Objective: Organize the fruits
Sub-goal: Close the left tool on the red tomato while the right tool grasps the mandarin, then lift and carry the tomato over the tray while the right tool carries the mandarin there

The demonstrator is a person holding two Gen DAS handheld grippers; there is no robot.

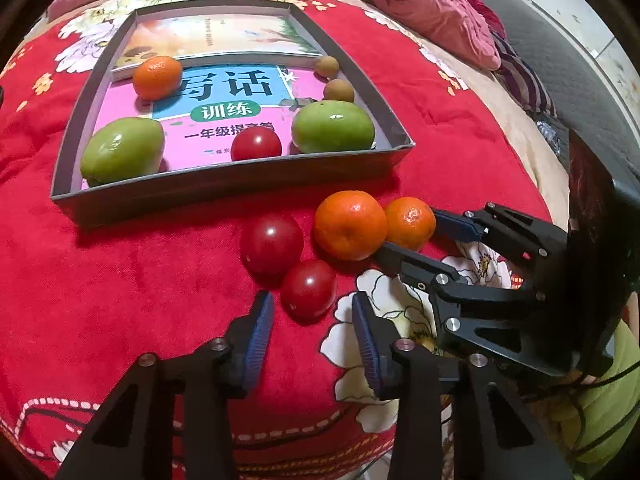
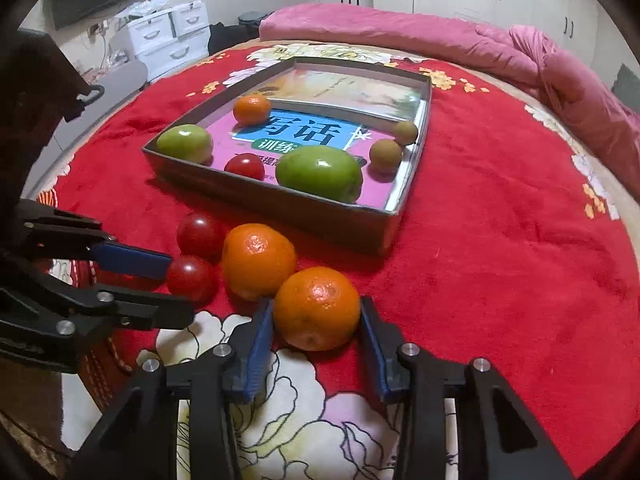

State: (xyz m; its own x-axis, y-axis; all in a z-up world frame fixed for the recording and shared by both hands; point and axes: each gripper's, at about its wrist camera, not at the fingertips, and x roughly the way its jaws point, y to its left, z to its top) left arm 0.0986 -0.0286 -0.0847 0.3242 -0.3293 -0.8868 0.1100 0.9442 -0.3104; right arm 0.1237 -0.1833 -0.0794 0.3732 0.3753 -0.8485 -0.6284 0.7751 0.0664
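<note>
A shallow grey cardboard box (image 1: 224, 184) is seen toward the middle of a red plush blanket with a flower print (image 2: 500, 260), and two picture-covered books (image 1: 224, 92) are laid flat inside it. Six fruits are kept in the box: a small orange mandarin (image 1: 157, 77) at the far left, a green oval fruit (image 1: 122, 150) in the near left corner, a small red tomato (image 1: 256, 143) against the near wall, a second green oval fruit (image 1: 332, 126) toward the near right corner, and two small brown round fruits (image 1: 338, 90) along the right wall.

Four fruits are left on the blanket, between the box's near wall and the blanket's near edge. Two round red tomatoes are found touching each other, the farther tomato (image 1: 272, 244) and the nearer tomato (image 1: 308, 288). Beside them a large orange mandarin (image 1: 350, 224) is pressed against a smaller loose mandarin (image 2: 316, 306).

The left gripper (image 1: 314, 300) is tipped down over the nearer tomato, which is framed by its blue pads (image 1: 260, 332); a narrow gap is seen on either side, so nothing is grasped. The right gripper (image 2: 317, 312) is clenched on the smaller loose mandarin, with a pad laid against each flank, and the fruit is rested on the blanket.
</note>
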